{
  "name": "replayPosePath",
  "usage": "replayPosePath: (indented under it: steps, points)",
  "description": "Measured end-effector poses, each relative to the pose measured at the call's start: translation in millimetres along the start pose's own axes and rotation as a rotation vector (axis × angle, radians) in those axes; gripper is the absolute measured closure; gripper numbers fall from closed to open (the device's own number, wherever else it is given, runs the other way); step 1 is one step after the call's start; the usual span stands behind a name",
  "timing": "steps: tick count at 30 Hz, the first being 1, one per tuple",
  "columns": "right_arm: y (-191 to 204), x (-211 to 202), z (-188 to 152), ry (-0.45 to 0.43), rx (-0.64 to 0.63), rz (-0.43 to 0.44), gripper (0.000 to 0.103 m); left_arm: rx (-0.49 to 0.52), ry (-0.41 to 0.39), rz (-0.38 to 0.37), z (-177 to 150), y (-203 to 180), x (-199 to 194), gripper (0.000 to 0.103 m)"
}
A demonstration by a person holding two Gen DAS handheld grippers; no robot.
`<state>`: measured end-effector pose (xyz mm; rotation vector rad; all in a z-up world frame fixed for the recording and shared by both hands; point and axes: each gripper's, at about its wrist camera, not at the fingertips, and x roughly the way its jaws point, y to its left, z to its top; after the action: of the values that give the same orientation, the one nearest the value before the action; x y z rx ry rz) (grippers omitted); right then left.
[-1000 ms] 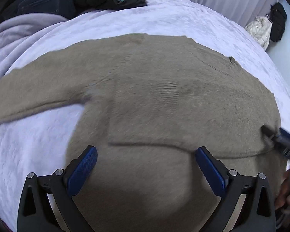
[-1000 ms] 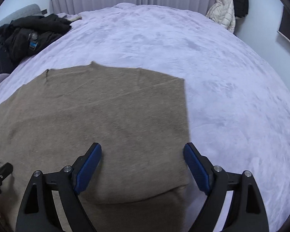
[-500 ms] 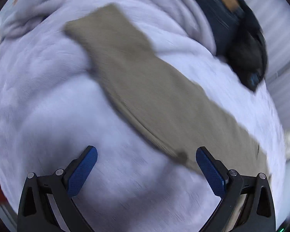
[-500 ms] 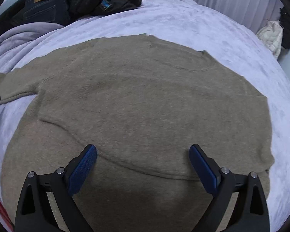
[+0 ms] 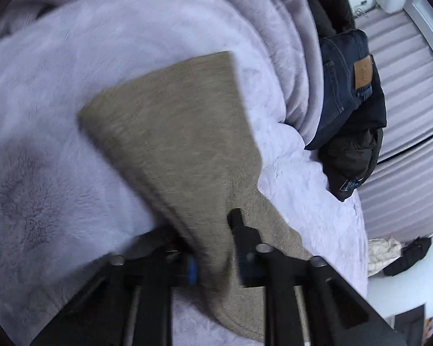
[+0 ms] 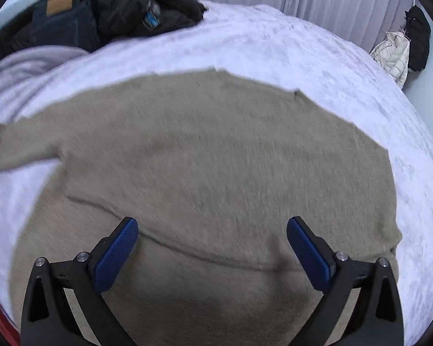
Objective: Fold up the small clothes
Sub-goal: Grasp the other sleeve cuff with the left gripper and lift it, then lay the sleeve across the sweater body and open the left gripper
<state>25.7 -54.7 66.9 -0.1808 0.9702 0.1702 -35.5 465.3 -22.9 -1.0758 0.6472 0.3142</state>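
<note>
In the left wrist view, a pale lilac fleece blanket [image 5: 72, 92] fills the upper left of the frame, and across the middle lies the tan sweater's sleeve [image 5: 176, 132], its cuff end toward the upper centre and its length running down to the bottom centre, where the left gripper [image 5: 213, 248] is closing its jaws on it, the knit bunched between the two black fingers and the pads pressing the fabric. To the right of the sleeve, in the upper right, dark jeans [image 5: 343, 86] with a brown patch lie against a black jacket [image 5: 355, 150], with pleated curtains [image 5: 404, 115] behind. In the right wrist view, the jeans and jacket sit in the upper left, the sleeve trails off toward the left edge, and the sweater [image 6: 216, 158] spreads flat over the white bedspread [image 6: 303, 52], taking up the centre of the frame. At the bottom centre the right gripper [image 6: 212, 242] hovers over the sweater's body with its blue pads [image 6: 115, 253] wide apart, the jaws opening and nothing clamped between them. At the far upper right a cream puffer coat [image 6: 392, 54] and a black garment hang against the wall
</note>
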Motion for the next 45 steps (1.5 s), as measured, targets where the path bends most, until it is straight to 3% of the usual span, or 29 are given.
replayPosePath:
  steps: [3,7,10,14,17,20,22,23,24,25,28,31,34,39,45]
  points:
    - [22,7,31,-0.015,-0.044,-0.029,0.001,-0.03,0.002,-0.05,4,9,-6,0.092]
    - [65,49,76,0.037,-0.067,-0.035,0.001,0.056,-0.04,-0.032,3,-6,-21,0.092]
    - [102,83,94,0.07,-0.08,-0.088,0.001,0.124,-0.082,-0.017,0,-19,-32,0.092]
    - [168,108,95,0.102,-0.128,-0.112,0.001,0.161,-0.093,0.001,2,-19,-45,0.092]
    - [222,97,89,0.026,-0.195,-0.162,0.001,0.149,-0.101,-0.004,8,-18,-48,0.092]
    - [262,86,81,0.04,-0.218,-0.02,0.001,0.142,-0.113,0.001,15,-15,-54,0.094]
    - [284,79,76,0.12,-0.239,0.243,0.001,0.148,-0.1,0.014,17,-18,-54,0.094]
    - [289,72,73,0.173,-0.23,0.421,0.002,0.165,-0.098,0.031,17,-22,-53,0.094]
    - [288,61,73,0.175,-0.211,0.502,0.002,0.183,-0.1,0.05,17,-28,-53,0.094]
    - [280,47,73,0.137,-0.193,0.505,0.002,0.201,-0.098,0.068,17,-33,-52,0.094]
    - [242,15,74,0.029,-0.201,0.381,0.002,0.237,-0.058,0.091,14,-54,-52,0.095]
    - [177,-10,67,-0.071,-0.235,0.202,0.002,0.305,-0.035,0.103,7,-91,-57,0.095]
    - [98,-17,59,-0.086,-0.192,0.074,0.002,0.406,-0.013,0.107,-14,-140,-54,0.095]
    - [-29,-26,35,-0.069,-0.025,-0.025,0.002,0.568,0.051,0.068,-87,-236,-40,0.095]
    - [-125,-51,6,-0.123,0.121,-0.044,0.002,0.8,0.156,-0.046,-218,-360,-30,0.096]
